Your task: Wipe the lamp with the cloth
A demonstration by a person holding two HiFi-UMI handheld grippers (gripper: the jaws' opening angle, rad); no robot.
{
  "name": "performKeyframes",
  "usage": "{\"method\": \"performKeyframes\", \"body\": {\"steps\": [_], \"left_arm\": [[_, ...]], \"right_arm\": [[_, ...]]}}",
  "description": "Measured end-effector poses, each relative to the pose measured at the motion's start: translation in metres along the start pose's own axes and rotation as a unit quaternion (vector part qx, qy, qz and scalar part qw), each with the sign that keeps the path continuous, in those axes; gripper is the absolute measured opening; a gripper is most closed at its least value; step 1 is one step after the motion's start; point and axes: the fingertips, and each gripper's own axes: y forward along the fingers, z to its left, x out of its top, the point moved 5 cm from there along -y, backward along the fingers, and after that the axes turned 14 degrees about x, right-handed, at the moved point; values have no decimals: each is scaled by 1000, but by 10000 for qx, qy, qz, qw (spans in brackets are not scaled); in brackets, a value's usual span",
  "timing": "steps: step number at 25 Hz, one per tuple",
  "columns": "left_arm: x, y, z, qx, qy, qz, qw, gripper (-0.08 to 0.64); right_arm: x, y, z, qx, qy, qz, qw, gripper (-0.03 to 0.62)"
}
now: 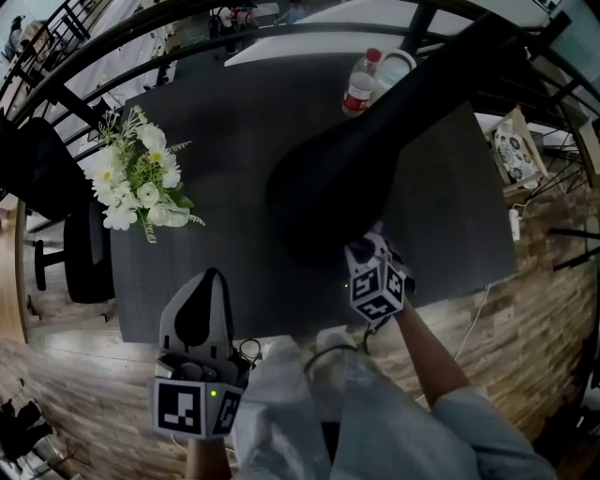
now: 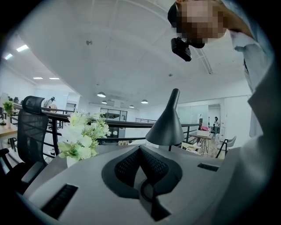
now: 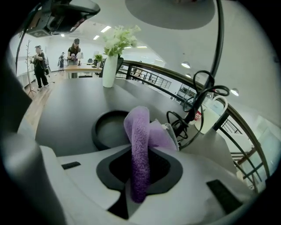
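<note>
The black lamp has its shade (image 1: 328,187) hanging over the middle of the dark table (image 1: 234,122). In the right gripper view the shade (image 3: 171,11) is overhead and the lamp's round base (image 3: 109,129) lies just ahead on the table. My right gripper (image 3: 142,151) is shut on a purple cloth (image 3: 140,145), which sticks up between the jaws. In the head view that gripper (image 1: 367,248) sits under the shade's near edge. My left gripper (image 1: 208,281) is held low at the table's near edge, shut and with nothing in it. From it, the shade (image 2: 166,127) shows ahead.
White flowers in a vase (image 1: 141,183) stand at the table's left. A plastic bottle (image 1: 361,82) and a white jug (image 1: 394,67) stand at the back by the lamp arm. The lamp's cable (image 3: 193,110) coils right of the base. An office chair (image 1: 80,248) stands left.
</note>
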Motion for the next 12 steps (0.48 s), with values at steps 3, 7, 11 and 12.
{"method": "performKeyframes", "body": {"steps": [3,7,11,12], "left_arm": [[1,2,-2,22,18,13,10000,5],[3,2,-5,23,35,-14,10000,5],[5,3,-5,-1,18,-44,10000,5],[6,3,-5,-13,15,-55,10000,5]], "right_arm": [[-1,-1,-18,-130,55,-18,9999,54],[-5,-3,-24,-126,287,-107,9995,54],[-8,-3,-9,-85,463,-130,9988,54],[-9,-3,-4,-75,515,-135,9986,54]]}}
